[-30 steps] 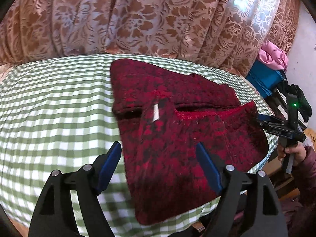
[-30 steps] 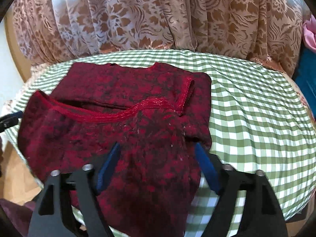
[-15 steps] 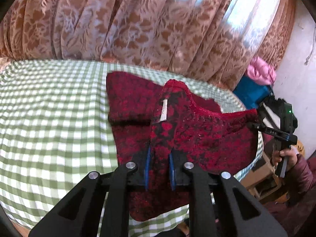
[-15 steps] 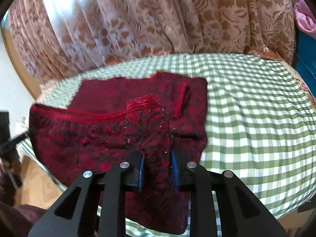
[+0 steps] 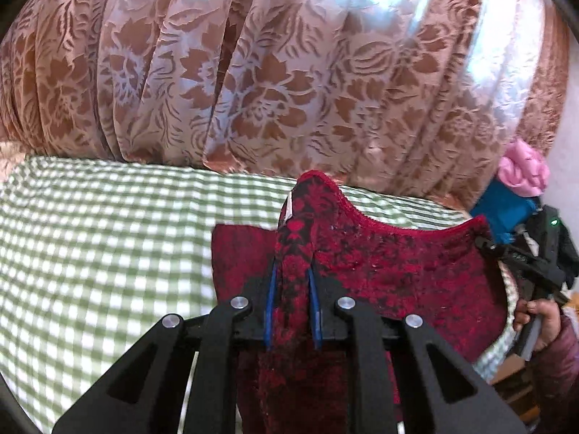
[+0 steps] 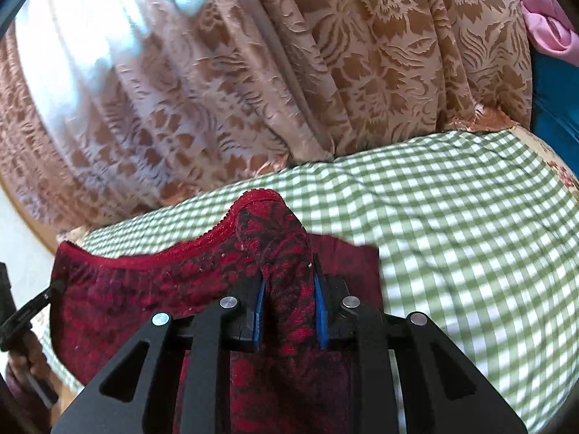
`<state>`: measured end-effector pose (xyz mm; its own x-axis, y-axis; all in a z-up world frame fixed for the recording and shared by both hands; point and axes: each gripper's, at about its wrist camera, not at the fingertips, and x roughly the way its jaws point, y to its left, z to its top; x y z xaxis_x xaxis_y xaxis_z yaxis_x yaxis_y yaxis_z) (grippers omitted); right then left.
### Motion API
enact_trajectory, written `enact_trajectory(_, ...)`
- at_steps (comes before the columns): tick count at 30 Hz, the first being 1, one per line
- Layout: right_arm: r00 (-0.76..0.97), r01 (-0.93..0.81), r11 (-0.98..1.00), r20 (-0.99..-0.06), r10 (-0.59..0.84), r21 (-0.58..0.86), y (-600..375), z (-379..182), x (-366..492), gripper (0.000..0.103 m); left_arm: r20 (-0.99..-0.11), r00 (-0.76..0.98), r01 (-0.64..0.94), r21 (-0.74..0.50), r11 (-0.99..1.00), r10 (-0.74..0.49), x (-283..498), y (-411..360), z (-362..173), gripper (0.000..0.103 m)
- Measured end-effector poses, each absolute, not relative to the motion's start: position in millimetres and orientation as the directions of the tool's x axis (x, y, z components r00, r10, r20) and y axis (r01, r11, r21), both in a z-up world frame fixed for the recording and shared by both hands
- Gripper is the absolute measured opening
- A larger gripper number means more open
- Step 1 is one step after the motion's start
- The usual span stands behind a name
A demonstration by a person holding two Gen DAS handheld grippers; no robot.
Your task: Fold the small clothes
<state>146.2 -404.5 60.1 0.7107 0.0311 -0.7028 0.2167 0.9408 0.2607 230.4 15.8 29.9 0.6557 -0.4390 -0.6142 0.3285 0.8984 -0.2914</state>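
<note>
A dark red patterned garment (image 5: 391,267) is lifted at its near edge above the green checked tablecloth (image 5: 101,238). My left gripper (image 5: 292,278) is shut on a bunched corner of it, with a white label beside the raised fold. My right gripper (image 6: 289,282) is shut on the other corner of the garment (image 6: 152,282). The red hem sags in a curve between the two grips. In the left wrist view, the right gripper (image 5: 521,253) shows at the right edge, held by a hand (image 5: 542,318). The garment's far part lies on the cloth, mostly hidden behind the lifted fold.
A brown floral curtain (image 5: 275,72) hangs close behind the table's far edge. Pink (image 5: 524,170) and blue (image 5: 506,206) fabrics are piled to the right beyond the table. The tablecloth (image 6: 470,231) stretches bare to the right of the garment.
Both grippers went from open over the flat garment to shut on its near corners. They then rose and moved toward the curtain, lifting the near edge.
</note>
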Motion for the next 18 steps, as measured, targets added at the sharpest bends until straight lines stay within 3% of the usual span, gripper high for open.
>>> enact_trajectory(12, 0.593, 0.354, 0.917, -0.802, -0.068, 0.184, -426.3, -29.2, 247.5, 0.021, -0.780, 0.581, 0.149, -0.182, 0.972, -0.235, 334.6, -11.2, -57.1, 0.016)
enact_trajectory(18, 0.531, 0.382, 0.893, -0.848, -0.002, 0.238, -440.2, -70.2, 259.8, 0.026, -0.789, 0.560, 0.146, -0.206, 0.968, -0.252, 338.4, -8.0, -80.5, 0.021)
